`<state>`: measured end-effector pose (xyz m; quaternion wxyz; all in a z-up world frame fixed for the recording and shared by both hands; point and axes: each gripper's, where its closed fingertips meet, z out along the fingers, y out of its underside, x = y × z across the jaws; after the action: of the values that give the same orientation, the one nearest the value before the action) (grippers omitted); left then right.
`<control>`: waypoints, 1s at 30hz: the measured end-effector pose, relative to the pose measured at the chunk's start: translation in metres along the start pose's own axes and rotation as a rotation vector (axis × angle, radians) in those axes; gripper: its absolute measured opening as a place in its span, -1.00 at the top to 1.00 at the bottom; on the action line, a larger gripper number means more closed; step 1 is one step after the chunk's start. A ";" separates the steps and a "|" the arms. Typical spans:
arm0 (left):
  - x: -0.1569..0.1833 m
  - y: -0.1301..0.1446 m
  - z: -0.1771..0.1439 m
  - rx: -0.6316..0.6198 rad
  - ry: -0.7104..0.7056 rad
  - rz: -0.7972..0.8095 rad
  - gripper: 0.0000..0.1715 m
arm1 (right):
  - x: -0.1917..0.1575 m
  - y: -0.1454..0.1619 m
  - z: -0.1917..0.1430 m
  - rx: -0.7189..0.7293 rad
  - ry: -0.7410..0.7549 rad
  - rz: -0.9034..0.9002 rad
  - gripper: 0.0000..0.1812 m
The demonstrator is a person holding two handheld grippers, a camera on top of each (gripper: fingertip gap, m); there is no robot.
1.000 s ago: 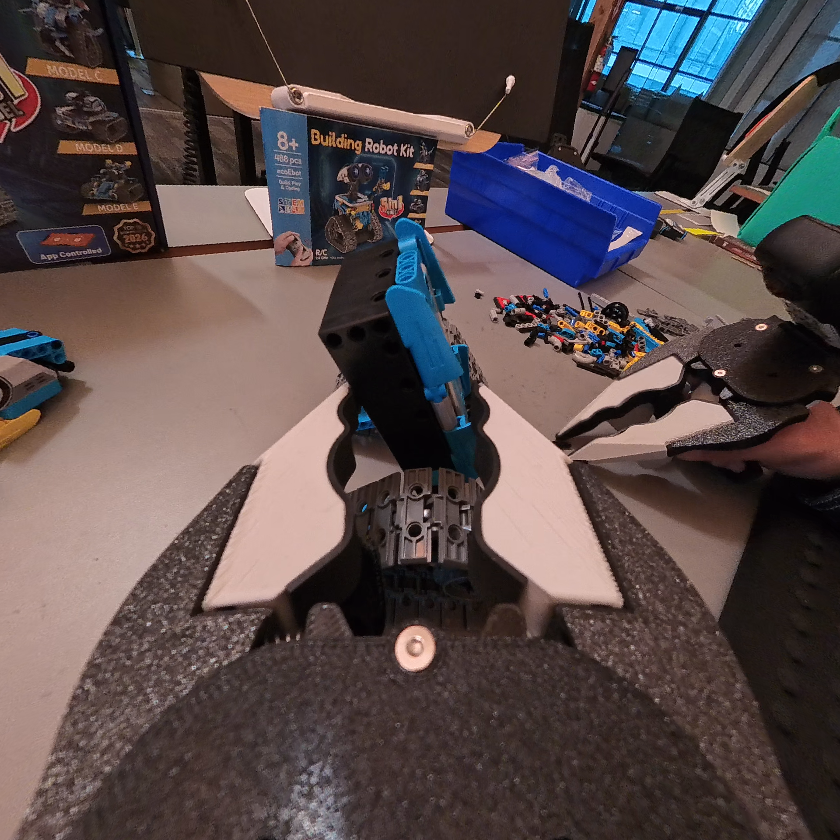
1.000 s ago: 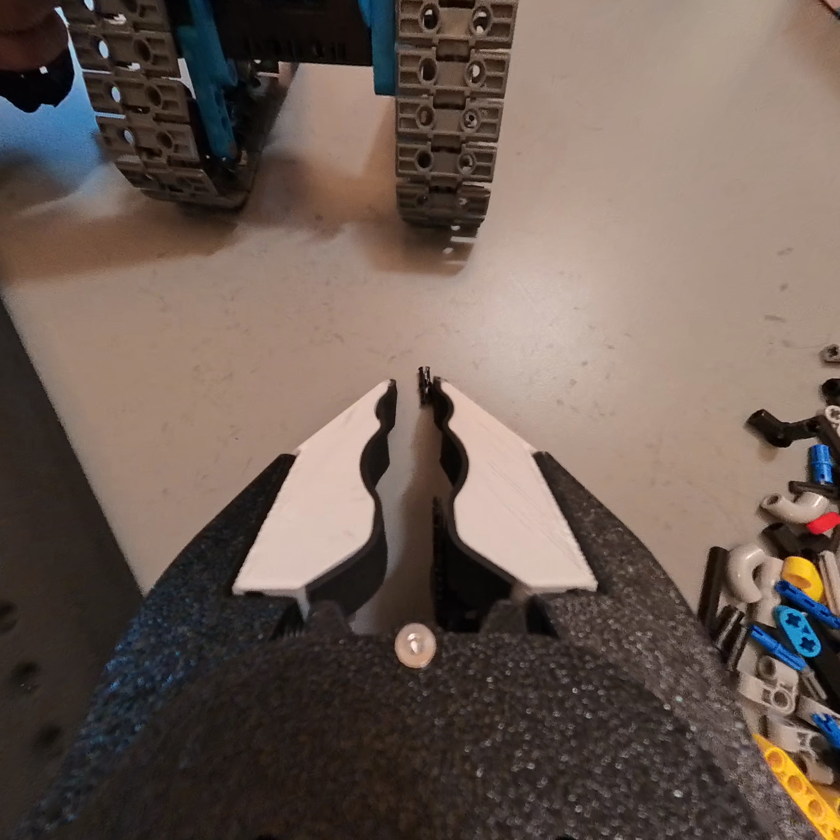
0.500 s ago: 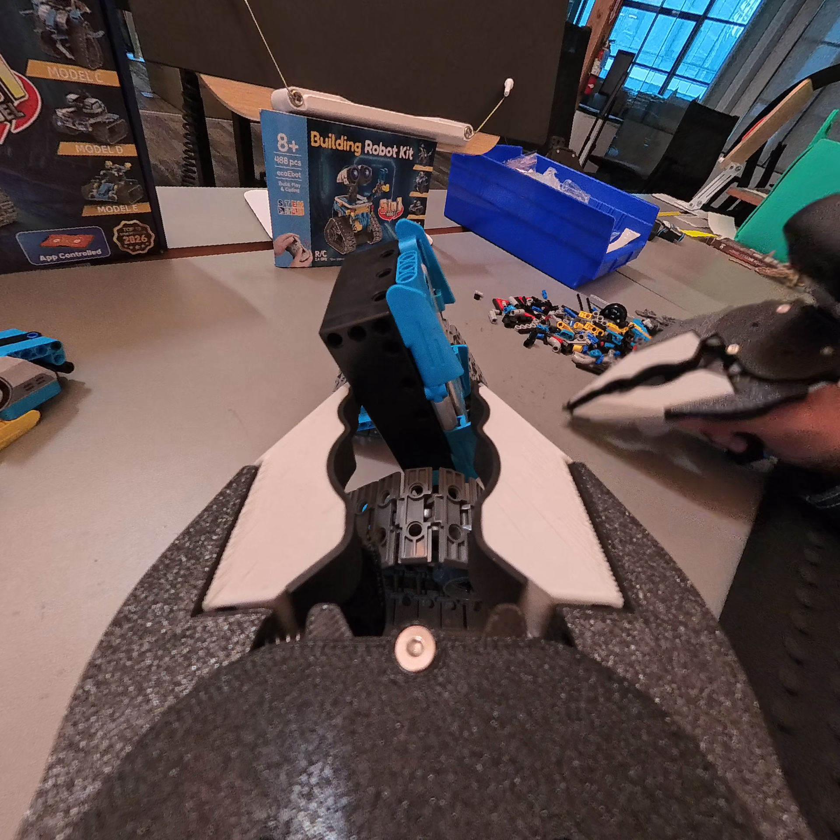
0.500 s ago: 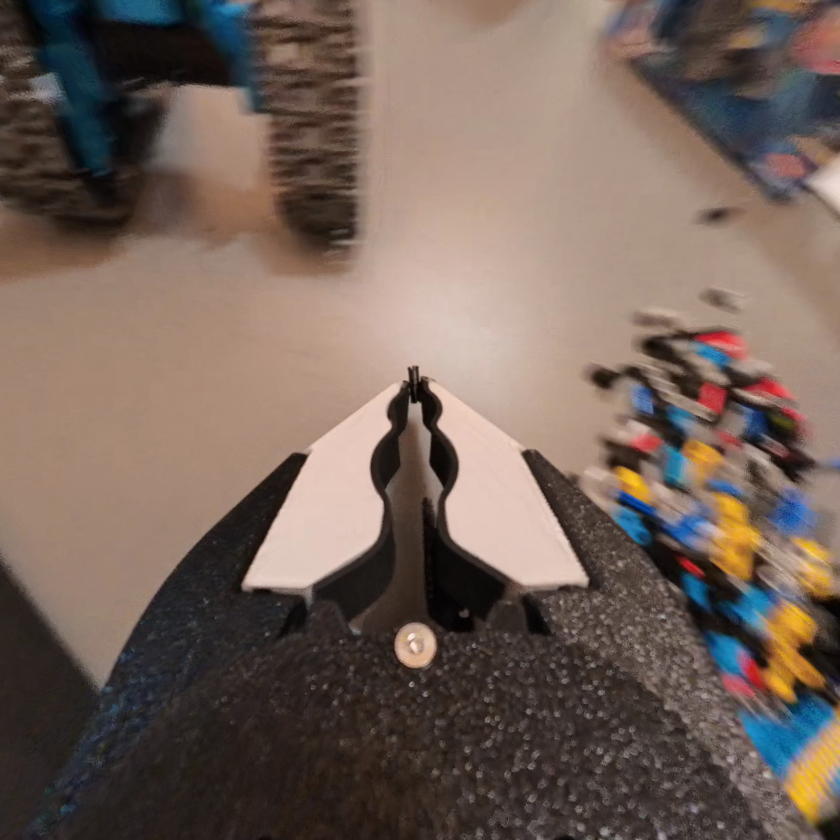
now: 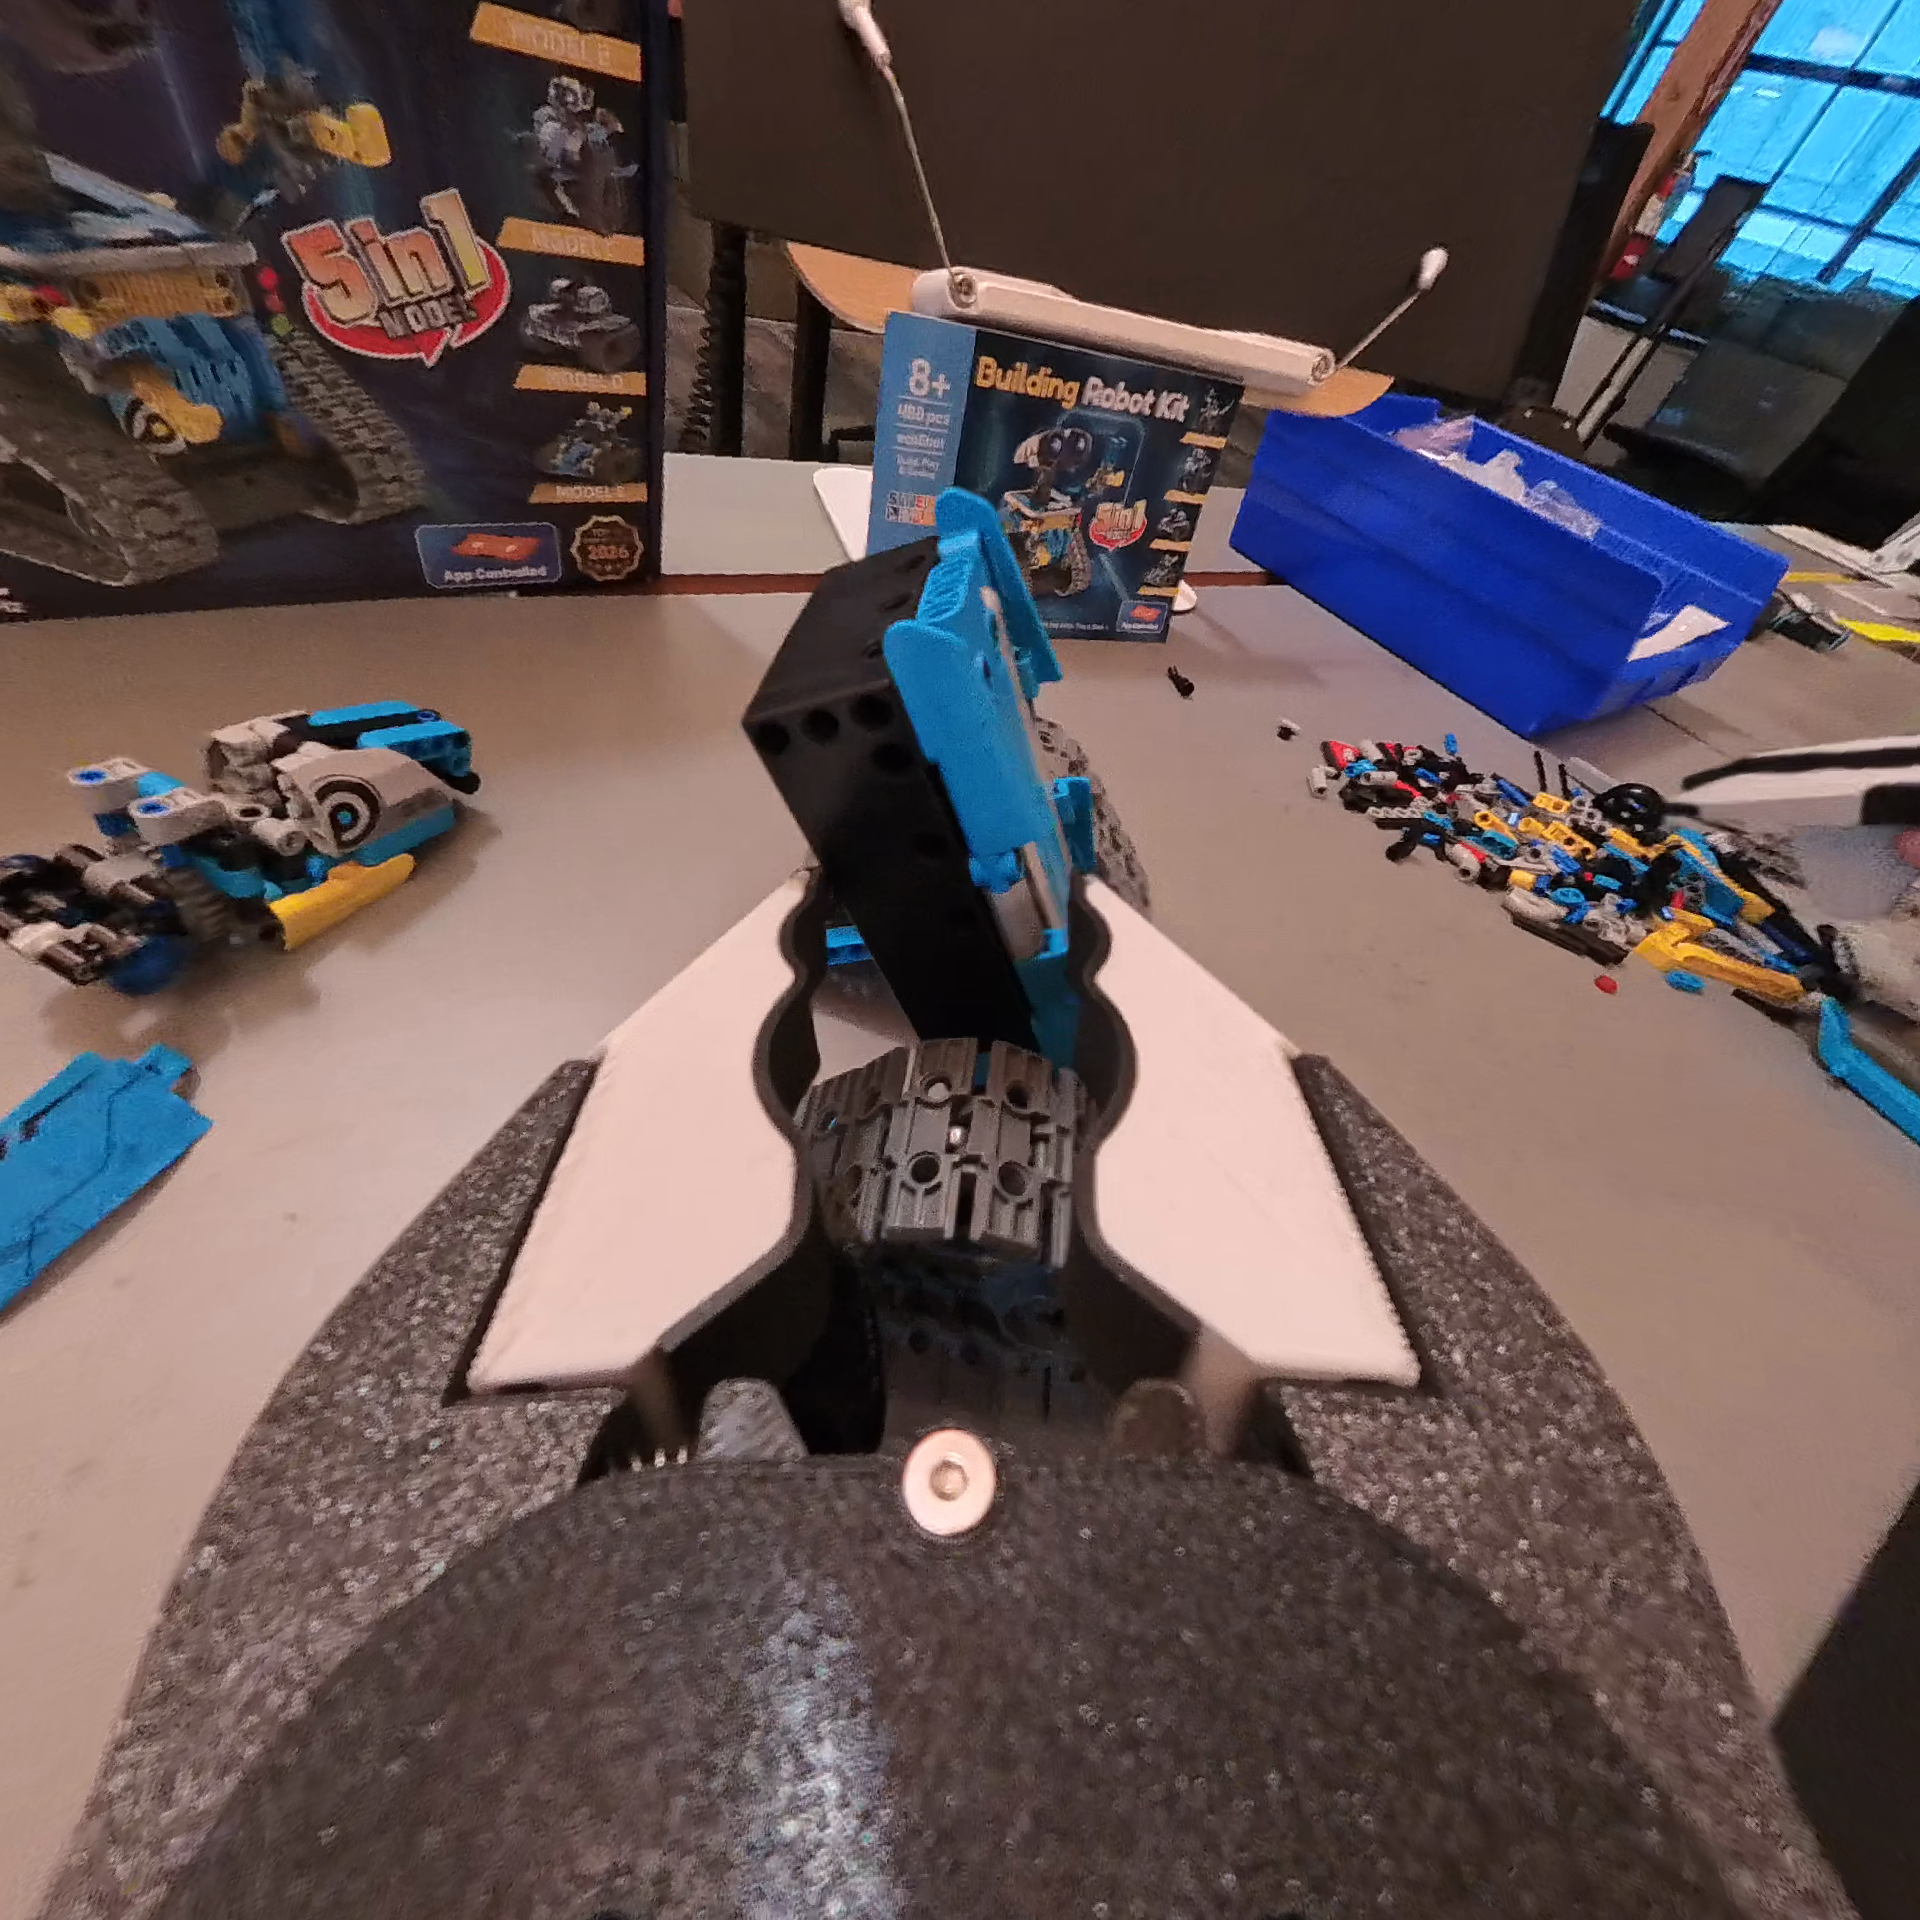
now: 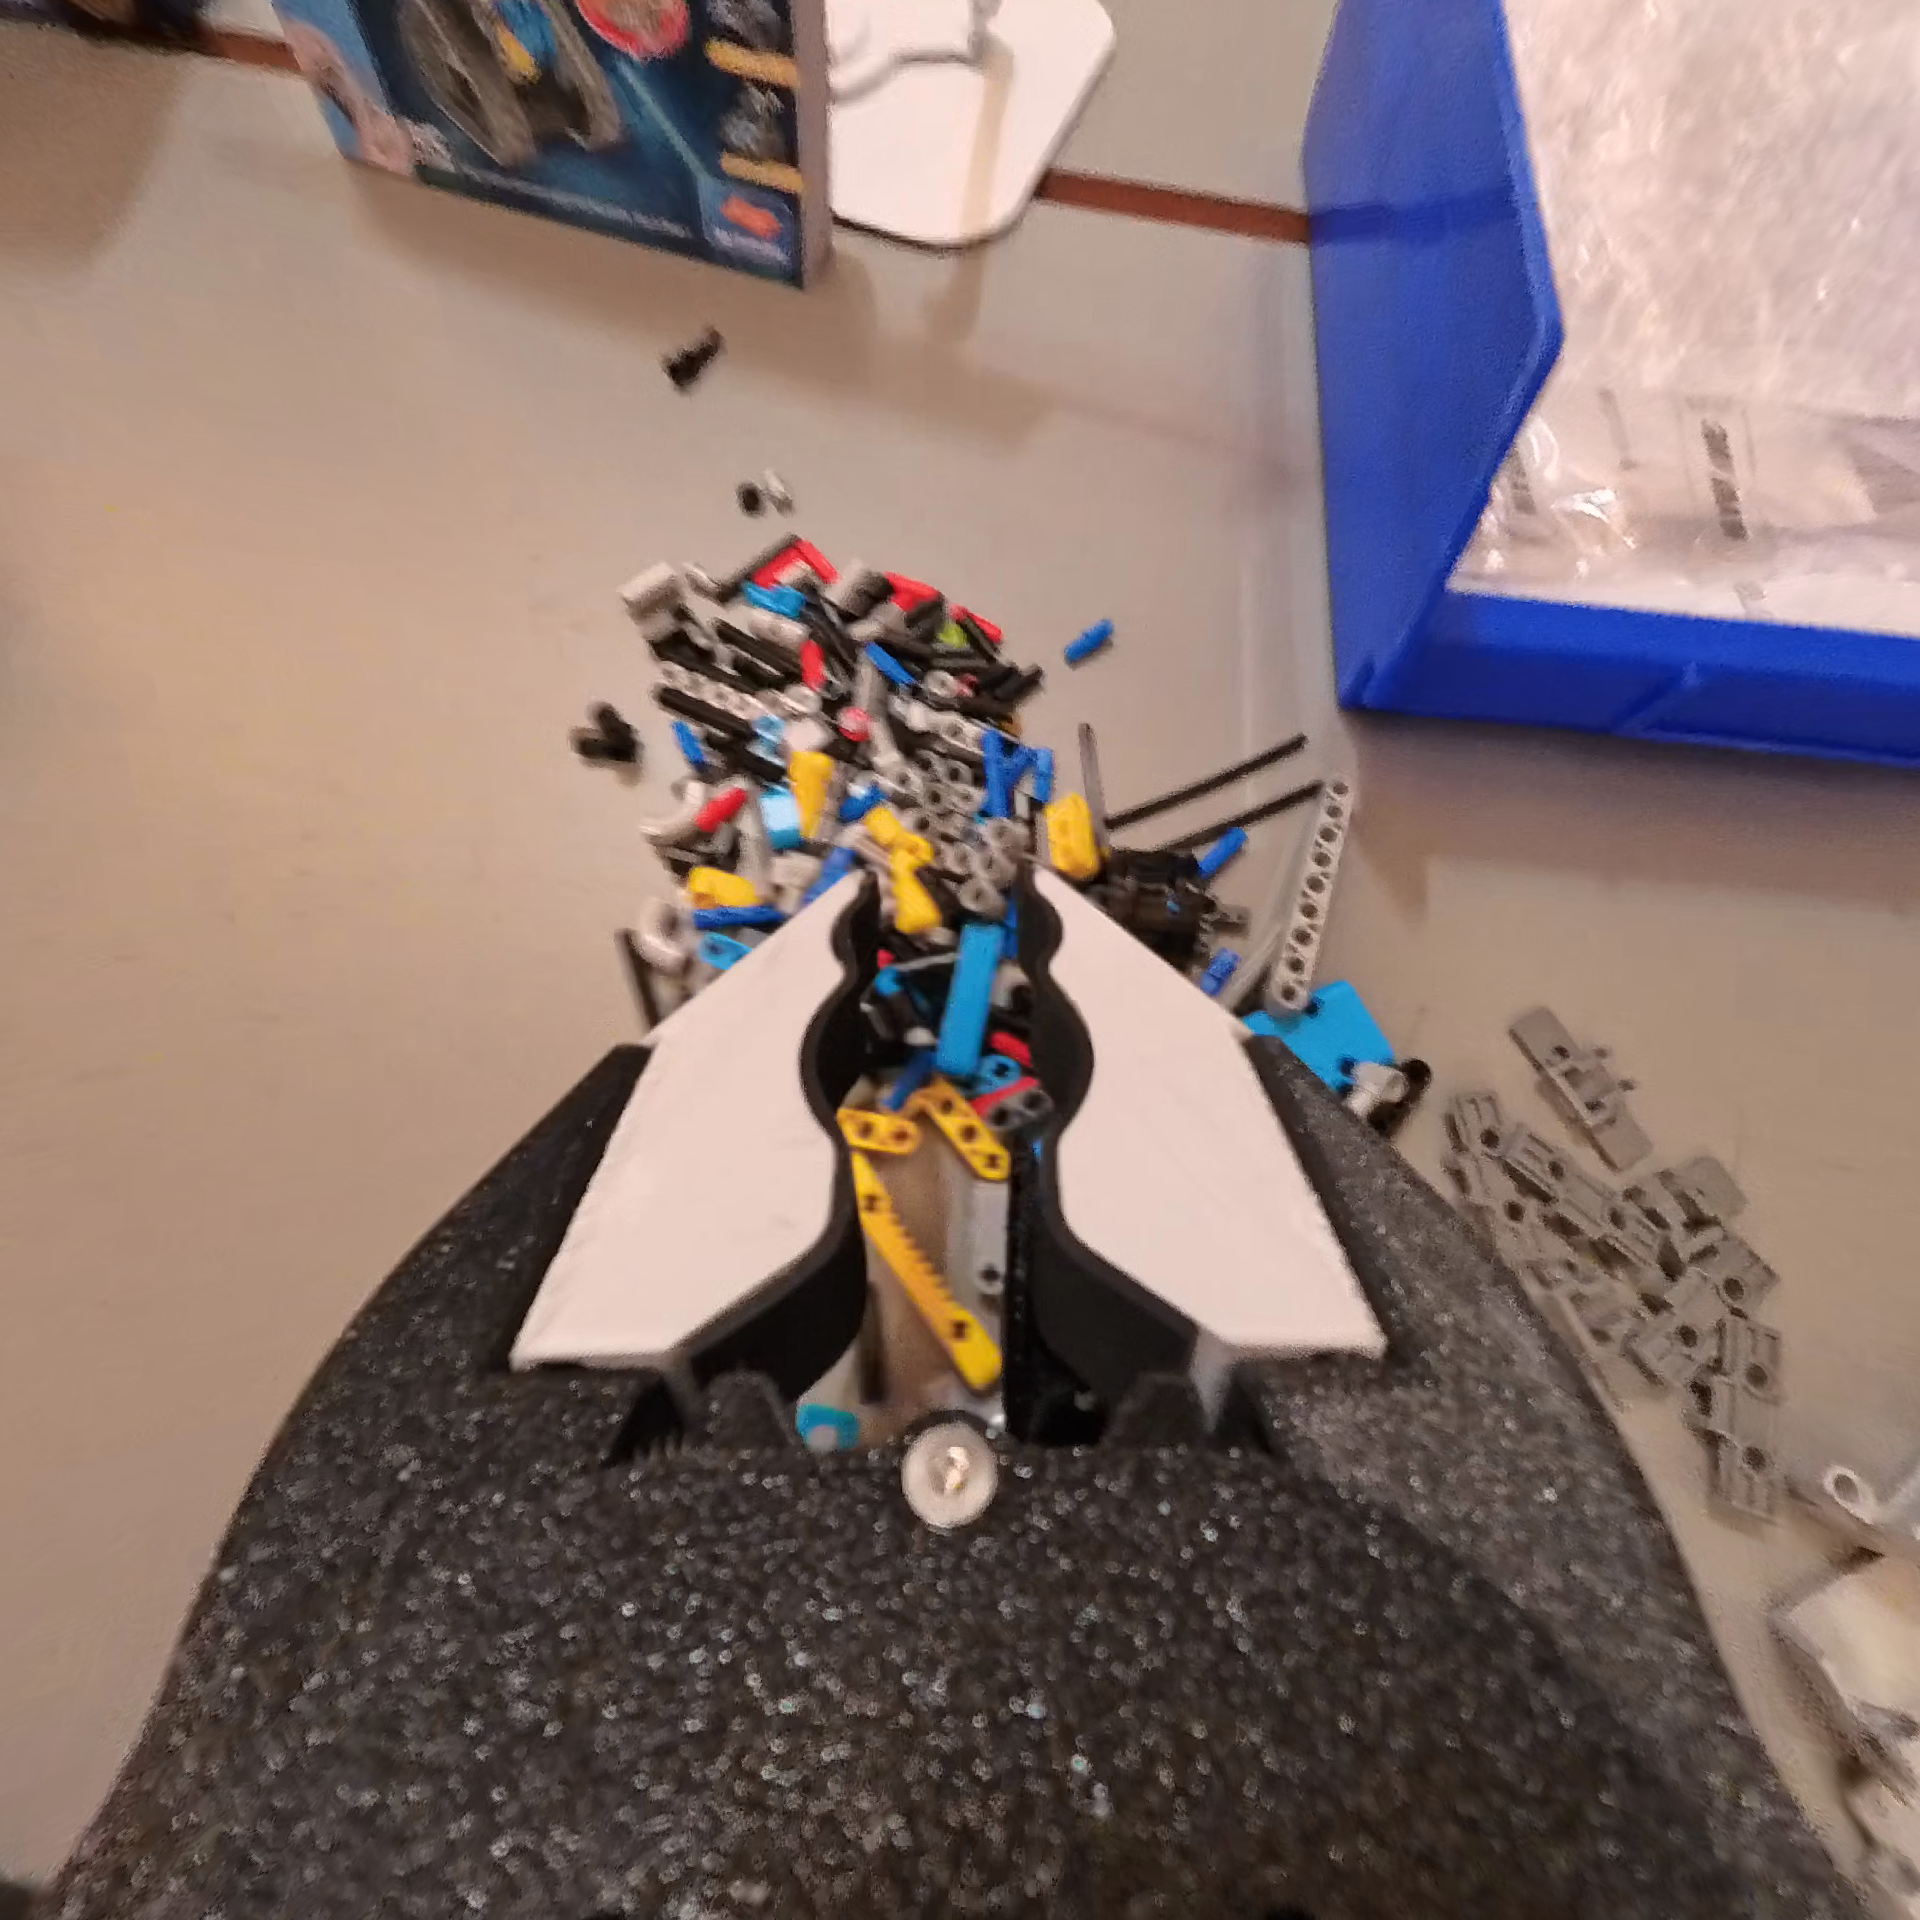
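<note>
My left gripper [image 5: 945,894] is shut on a tracked toy robot model [image 5: 914,831], a black block with a blue side panel standing tilted over grey tracks [image 5: 935,1153]. The tracks sit between the two fingers. My right gripper [image 6: 945,883] is open and empty. It hangs just above a pile of small loose building pieces [image 6: 831,727] in black, blue, yellow, red and grey. Several pieces show through the gap between its jaws. One of its white fingers [image 5: 1808,779] shows at the right edge of the left wrist view, beside the same pile [image 5: 1558,862].
A blue bin [image 6: 1434,416] holding clear bags stands behind the pile. A kit box [image 5: 1049,457] and a larger box [image 5: 312,291] stand at the back. A partly built model [image 5: 239,831] and a blue panel [image 5: 83,1153] lie at the left. Grey track links [image 6: 1621,1247] lie right of the pile. My hands' fingertips stand some 40 centimetres from each other.
My right gripper has swung from in front of the tracked model to over the loose pile and has opened; the small black pin at its tips is gone. My left gripper keeps its hold.
</note>
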<state>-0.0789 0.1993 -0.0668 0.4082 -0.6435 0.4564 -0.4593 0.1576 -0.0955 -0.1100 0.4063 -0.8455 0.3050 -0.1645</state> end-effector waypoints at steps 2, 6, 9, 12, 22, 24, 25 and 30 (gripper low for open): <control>0.014 0.005 -0.003 -0.013 0.040 0.029 0.35 | -0.028 -0.016 -0.009 0.062 -0.080 -0.013 0.73; 0.043 0.025 -0.020 -0.063 0.147 0.106 0.29 | -0.130 -0.041 -0.030 0.170 -0.342 -0.119 0.71; 0.072 0.034 -0.033 -0.078 0.321 0.104 0.36 | -0.225 -0.035 -0.043 0.178 -0.620 -0.216 0.66; 0.086 0.033 -0.039 -0.071 0.400 0.128 0.45 | -0.284 -0.027 -0.050 0.215 -0.736 -0.304 0.65; 0.059 -0.028 -0.054 0.162 0.446 0.121 0.19 | -0.308 -0.053 -0.089 0.253 -0.956 -0.636 0.80; 0.061 -0.015 -0.039 0.045 0.529 0.107 0.11 | -0.312 -0.062 -0.083 0.253 -1.002 -0.683 0.79; 0.063 -0.007 -0.033 -0.028 0.590 0.061 0.10 | -0.315 -0.065 -0.080 0.254 -1.028 -0.695 0.79; 0.069 -0.007 -0.025 -0.021 0.666 0.129 0.18 | -0.331 -0.068 -0.080 0.285 -1.214 -0.743 0.82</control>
<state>-0.0904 0.1316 -0.0393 0.2581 -0.4321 0.6092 -0.6128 -0.1104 0.1055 -0.0173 0.5275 -0.7743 -0.3063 0.1684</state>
